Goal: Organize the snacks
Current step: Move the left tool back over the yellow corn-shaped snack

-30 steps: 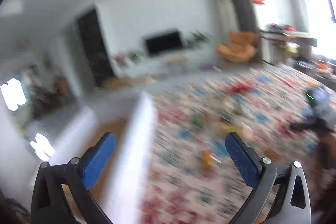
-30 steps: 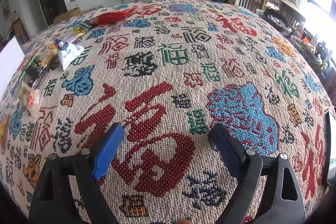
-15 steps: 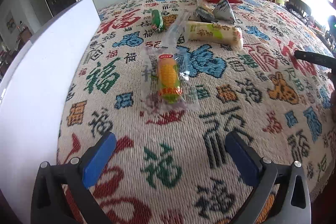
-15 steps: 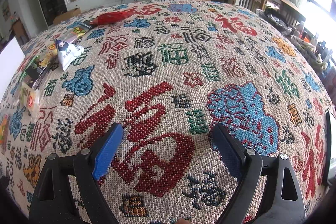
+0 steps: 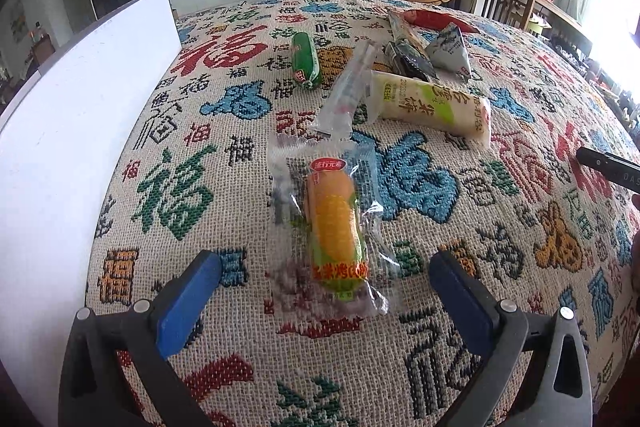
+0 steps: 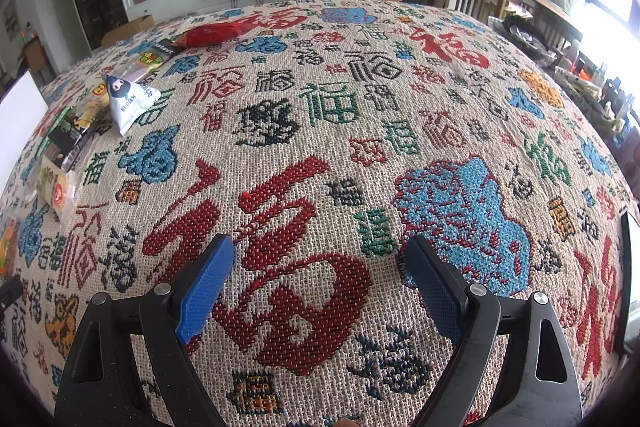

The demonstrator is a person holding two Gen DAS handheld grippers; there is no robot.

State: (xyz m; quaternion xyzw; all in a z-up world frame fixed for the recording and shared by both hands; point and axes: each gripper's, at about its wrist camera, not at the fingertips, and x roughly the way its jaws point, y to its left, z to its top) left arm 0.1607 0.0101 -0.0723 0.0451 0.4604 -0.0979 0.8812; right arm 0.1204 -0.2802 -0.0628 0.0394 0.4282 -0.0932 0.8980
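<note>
Item 1: corn snack packet, clear wrapper, yellow-and-green print, lying flat on the patterned tablecloth, long axis pointing away from the camera, directly ahead of the left gripper and lined up with the gap between its fingers

Item 2: left gripper, jaws spread wide, holding nothing; blue pads stand either side of the packet's near end, not touching it

Item 3: further snacks beyond the corn packet: clear empty-looking sleeve, cream-and-green tube pack, green roll, grey triangular pouch, dark packet, red bag; loosely clustered, some overlapping

Item 4: white board or box wall, upright along the left edge of the cloth; probable destination, not certain

Item 5: right gripper, jaws wide apart, empty, over bare cloth well apart from the snacks

Handling note (judgement): step in hand is the approach to the corn packet. Lower squarely, centre the pads on the firm filled body rather than the loose wrapper edges, close gently across the short width; slack film may slip or crumple
</note>
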